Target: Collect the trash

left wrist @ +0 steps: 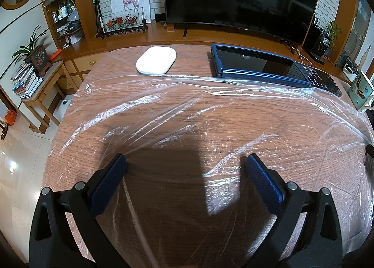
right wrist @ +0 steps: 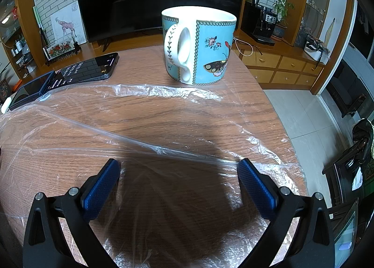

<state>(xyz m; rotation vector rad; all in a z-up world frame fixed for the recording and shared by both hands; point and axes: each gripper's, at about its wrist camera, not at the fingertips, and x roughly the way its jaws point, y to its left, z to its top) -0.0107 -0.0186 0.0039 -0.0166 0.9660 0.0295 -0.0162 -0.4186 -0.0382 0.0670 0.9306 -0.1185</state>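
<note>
Plastic wrap (left wrist: 187, 109), clear and crinkled, is lying loose across most of the wooden bench (left wrist: 163, 58), with its far edge forming a raised fold just in front of the things at the back. The left gripper (left wrist: 185, 163) is hovering low over the near part of the sheet, its 2 blue fingers (left wrist: 109, 179) spread wide and holding nothing; bare wrap-covered wood is filling the gap between them. The right gripper (right wrist: 178, 167) is hanging over the sheet's right portion, its fingers (right wrist: 254, 186) likewise spread apart, with a taut ridge of wrap running up to the tip of the right one, whether touching it I cannot tell. Beyond the sheet's far edge, a white oval case (left wrist: 156, 60) and a dark blue device (left wrist: 257, 65) are sitting near the bench's back rim, well apart from each other. A blue butterfly mug (right wrist: 198, 46) is standing upright just beyond the wrap's fold, near the bench's right edge. A phone (right wrist: 93, 67) is lying left of the mug. The wrap's right margin is reaching the bench's rounded edge.
</note>
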